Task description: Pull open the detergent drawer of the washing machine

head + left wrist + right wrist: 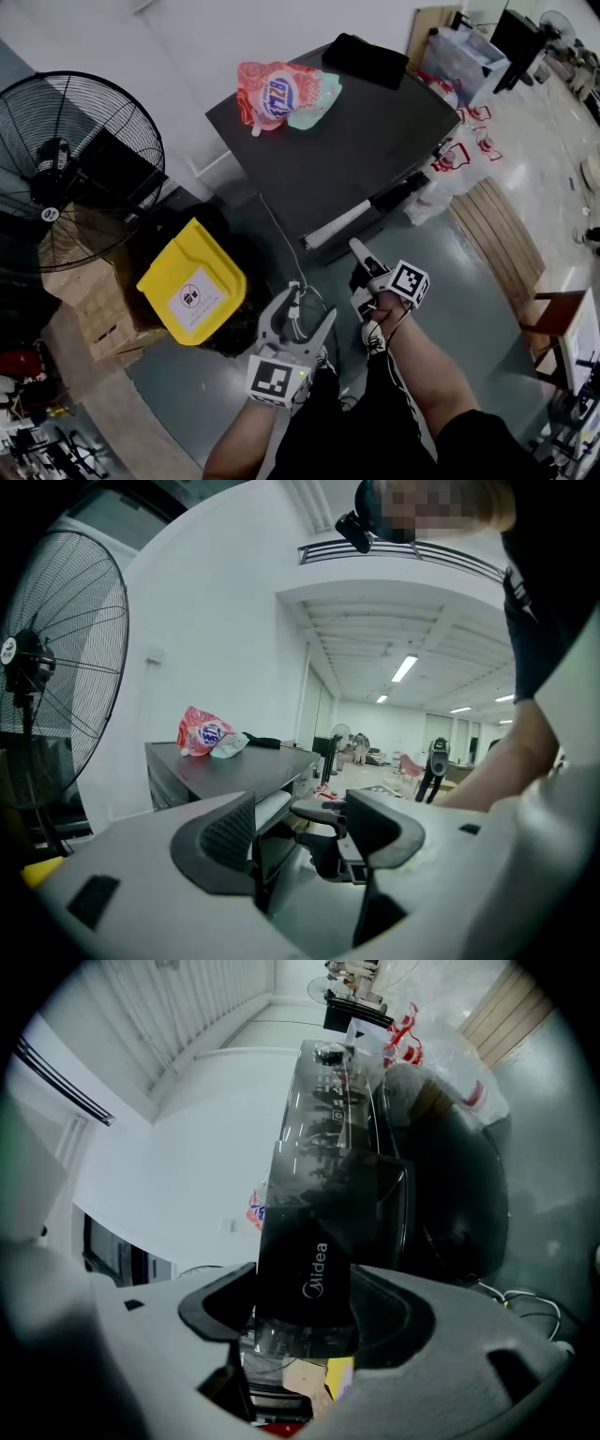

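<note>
The dark washing machine (347, 141) stands ahead of me. Its detergent drawer (337, 223) shows as a white strip sticking out under the top's front edge. In the right gripper view the drawer's glossy black front (309, 1269), printed Midea, fills the gap between the two pads. My right gripper (361, 262) (305, 1302) is shut on this front. My left gripper (305, 314) (300, 832) hangs open and empty lower left of the drawer, apart from the machine. The round door (459, 1194) lies beside the drawer.
A pink detergent bag (281, 94) (208, 733) and a black item (366, 58) lie on the machine's top. A large fan (66, 178), a yellow bin (192, 281) and cardboard boxes (94, 309) stand left. A cable (286, 244) runs across the floor; wooden furniture (497, 244) stands right.
</note>
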The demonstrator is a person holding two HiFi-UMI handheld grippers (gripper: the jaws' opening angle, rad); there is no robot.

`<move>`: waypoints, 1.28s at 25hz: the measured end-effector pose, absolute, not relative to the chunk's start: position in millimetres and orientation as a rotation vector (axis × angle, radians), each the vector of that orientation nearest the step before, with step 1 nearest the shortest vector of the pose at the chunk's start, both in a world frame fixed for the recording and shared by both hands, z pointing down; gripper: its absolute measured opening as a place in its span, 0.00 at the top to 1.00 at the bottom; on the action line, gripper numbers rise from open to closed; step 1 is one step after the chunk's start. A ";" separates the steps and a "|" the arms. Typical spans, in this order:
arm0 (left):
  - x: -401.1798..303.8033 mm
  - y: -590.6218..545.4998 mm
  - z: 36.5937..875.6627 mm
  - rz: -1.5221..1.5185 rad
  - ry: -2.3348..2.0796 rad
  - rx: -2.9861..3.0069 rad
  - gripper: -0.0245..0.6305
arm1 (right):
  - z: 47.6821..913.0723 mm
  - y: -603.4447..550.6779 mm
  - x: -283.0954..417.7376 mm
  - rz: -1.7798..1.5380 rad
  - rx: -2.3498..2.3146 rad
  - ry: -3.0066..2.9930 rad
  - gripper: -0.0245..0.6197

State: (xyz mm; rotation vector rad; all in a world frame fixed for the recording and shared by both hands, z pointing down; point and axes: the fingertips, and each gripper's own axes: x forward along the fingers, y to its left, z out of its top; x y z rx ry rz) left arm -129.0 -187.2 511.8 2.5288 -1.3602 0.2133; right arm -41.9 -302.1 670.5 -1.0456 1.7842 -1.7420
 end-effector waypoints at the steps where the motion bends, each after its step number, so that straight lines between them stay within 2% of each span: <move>1: -126.2 -185.3 511.1 0.214 -1.353 2.534 0.54 | 669.4 -301.3 -41.2 -1.742 -1.052 1.795 0.46; 4: -119.1 -180.0 508.6 0.214 -1.336 2.547 0.54 | 670.3 -303.6 -40.3 -1.726 -1.053 1.802 0.42; 5: -117.9 -178.4 508.5 0.217 -1.331 2.550 0.54 | 673.4 -303.8 -38.9 -1.728 -1.058 1.775 0.33; 7: -117.8 -176.1 509.1 0.224 -1.325 2.555 0.54 | 680.8 -303.3 -34.6 -1.740 -1.057 1.699 0.24; 13: -129.4 -171.2 514.4 0.235 -1.342 2.542 0.54 | 688.1 -304.6 -35.5 -1.740 -1.031 1.674 0.21; 27: -138.5 -183.1 512.5 0.234 -1.359 2.538 0.54 | 677.0 -324.8 -55.6 -1.725 -1.014 1.773 0.20; 32: -138.4 -182.3 512.7 0.237 -1.362 2.537 0.54 | 675.8 -326.2 -57.5 -1.718 -1.015 1.760 0.23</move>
